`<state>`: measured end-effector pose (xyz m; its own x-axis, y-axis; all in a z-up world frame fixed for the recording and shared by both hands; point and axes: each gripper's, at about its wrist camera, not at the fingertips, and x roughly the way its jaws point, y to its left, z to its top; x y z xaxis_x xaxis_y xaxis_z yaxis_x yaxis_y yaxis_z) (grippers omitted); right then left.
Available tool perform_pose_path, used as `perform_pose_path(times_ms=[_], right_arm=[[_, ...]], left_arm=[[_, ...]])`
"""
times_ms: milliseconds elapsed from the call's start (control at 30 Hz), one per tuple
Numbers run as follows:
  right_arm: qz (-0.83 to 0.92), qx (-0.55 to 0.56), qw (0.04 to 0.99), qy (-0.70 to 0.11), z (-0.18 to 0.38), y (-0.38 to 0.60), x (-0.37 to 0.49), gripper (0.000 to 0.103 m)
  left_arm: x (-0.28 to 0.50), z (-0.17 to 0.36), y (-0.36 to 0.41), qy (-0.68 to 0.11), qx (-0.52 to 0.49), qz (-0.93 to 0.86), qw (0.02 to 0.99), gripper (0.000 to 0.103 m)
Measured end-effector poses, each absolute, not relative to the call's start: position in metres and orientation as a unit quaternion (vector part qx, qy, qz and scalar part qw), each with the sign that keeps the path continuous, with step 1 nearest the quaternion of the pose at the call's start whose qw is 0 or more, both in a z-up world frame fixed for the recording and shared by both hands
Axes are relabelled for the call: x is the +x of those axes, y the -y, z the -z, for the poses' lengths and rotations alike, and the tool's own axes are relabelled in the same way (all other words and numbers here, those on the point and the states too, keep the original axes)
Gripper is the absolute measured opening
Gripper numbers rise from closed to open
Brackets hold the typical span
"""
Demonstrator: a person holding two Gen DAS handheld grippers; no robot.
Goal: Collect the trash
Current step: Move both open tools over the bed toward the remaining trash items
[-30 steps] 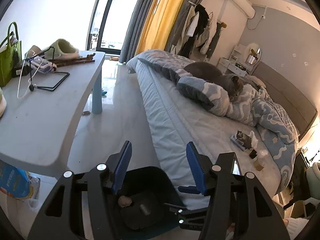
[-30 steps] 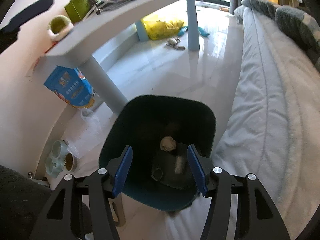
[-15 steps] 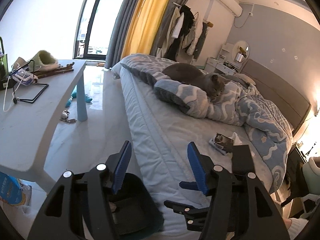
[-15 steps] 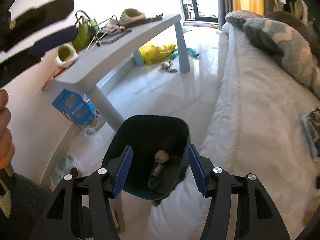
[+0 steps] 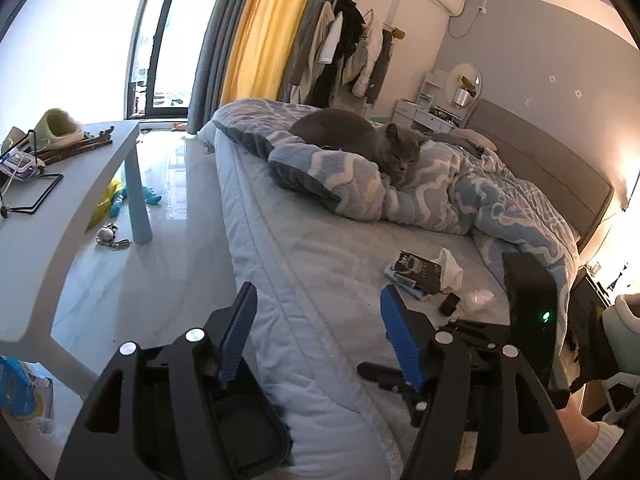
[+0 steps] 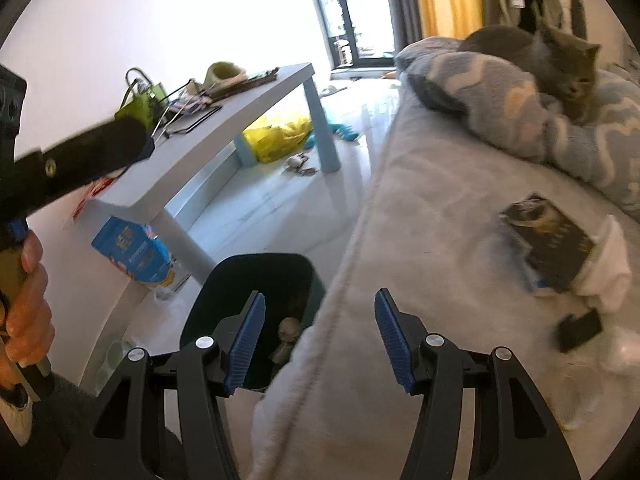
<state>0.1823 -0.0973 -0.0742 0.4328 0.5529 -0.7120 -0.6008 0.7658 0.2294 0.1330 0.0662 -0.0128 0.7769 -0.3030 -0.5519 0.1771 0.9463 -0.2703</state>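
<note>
My left gripper [image 5: 318, 290] hangs over the bed's near edge, its jaws opening with nothing between them. My right gripper [image 6: 320, 294] is open and holds nothing, over the mattress edge beside the dark teal bin [image 6: 256, 276]. A crumpled paper ball [image 6: 290, 326] lies inside the bin. On the sheet ahead lie a dark printed packet [image 6: 548, 244] [image 5: 416, 270], a white crumpled tissue [image 6: 608, 264] [image 5: 450, 268], a small black object [image 6: 580, 330] [image 5: 450, 304] and a clear wrapper [image 5: 478, 298]. The bin [image 5: 248, 432] shows low left in the left wrist view.
A grey cat [image 5: 360, 136] rests on the blue patterned duvet [image 5: 500, 200]. A pale blue table [image 5: 80, 184] with clutter stands left of the bed across a glossy floor strip. A yellow bag [image 6: 280, 136] and blue bag [image 6: 132, 252] sit under it. A hand [image 6: 24, 300] holds the left tool.
Both grippers have swung from above the bin toward the bed. The bin has slid to the bottom of both views. The left jaws have widened; the right jaws have kept their gap.
</note>
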Motion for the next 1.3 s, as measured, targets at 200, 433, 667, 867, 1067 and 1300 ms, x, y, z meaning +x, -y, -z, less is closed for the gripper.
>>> perform_pose_path(times_ms=[200,433,667,867,1067,1300], right_arm=[[-0.318,-0.014,0.865,-0.387,0.064,0.127,0.183,0.062],[-0.286,0.003,0.881,-0.377,0.062,0.169,0.190,0.063],[-0.249,0.011,0.894,-0.371,0.063,0.206,0.193,0.066],[-0.213,0.020,0.904,-0.369,0.066,0.238,0.196,0.074],[-0.183,0.028,0.910,-0.372,0.071,0.259,0.202,0.081],[-0.149,0.022,0.910,-0.386,0.085,0.275,0.213,0.083]], left_arm=[[0.137,0.018,-0.044,-0.317,-0.093,0.138,0.934,0.071],[0.143,0.028,-0.013,-0.332,-0.074,0.150,0.928,0.074],[0.148,0.035,0.010,-0.346,-0.061,0.156,0.923,0.083],[0.148,0.044,0.035,-0.361,-0.047,0.169,0.916,0.087],[0.149,0.053,0.060,-0.370,-0.025,0.184,0.910,0.090],[0.156,0.065,0.086,-0.384,-0.007,0.206,0.900,0.092]])
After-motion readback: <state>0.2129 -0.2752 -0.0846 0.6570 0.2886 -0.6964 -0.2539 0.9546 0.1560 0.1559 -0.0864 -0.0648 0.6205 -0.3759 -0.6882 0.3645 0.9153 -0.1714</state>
